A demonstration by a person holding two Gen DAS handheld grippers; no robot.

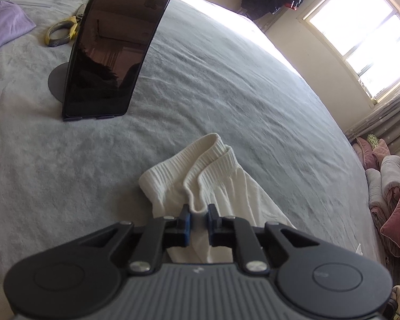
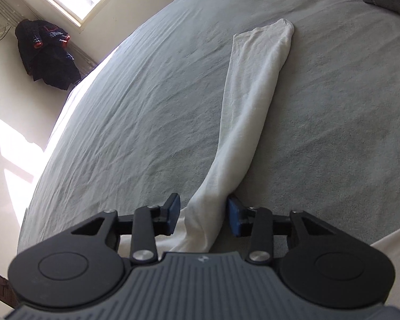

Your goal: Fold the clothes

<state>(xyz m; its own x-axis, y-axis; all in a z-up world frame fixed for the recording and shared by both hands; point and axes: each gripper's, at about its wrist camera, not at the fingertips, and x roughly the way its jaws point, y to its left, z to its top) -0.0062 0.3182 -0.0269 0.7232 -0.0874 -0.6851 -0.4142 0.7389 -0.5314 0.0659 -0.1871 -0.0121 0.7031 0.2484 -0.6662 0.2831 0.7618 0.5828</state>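
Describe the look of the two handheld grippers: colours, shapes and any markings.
The left gripper and the right gripper look alike: a grey ribbed body with a small pale logo, black rounded housings with circular caps, black linkage arms on silver screws, and blue pads on the fingers.

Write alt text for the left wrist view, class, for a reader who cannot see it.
The left tongs pinch white cloth just below the ribbed waistband of a white garment lying on a grey bedspread. Beyond it a dark tablet stands upright on a stand, with yellow-handled scissors and a lilac cloth behind.
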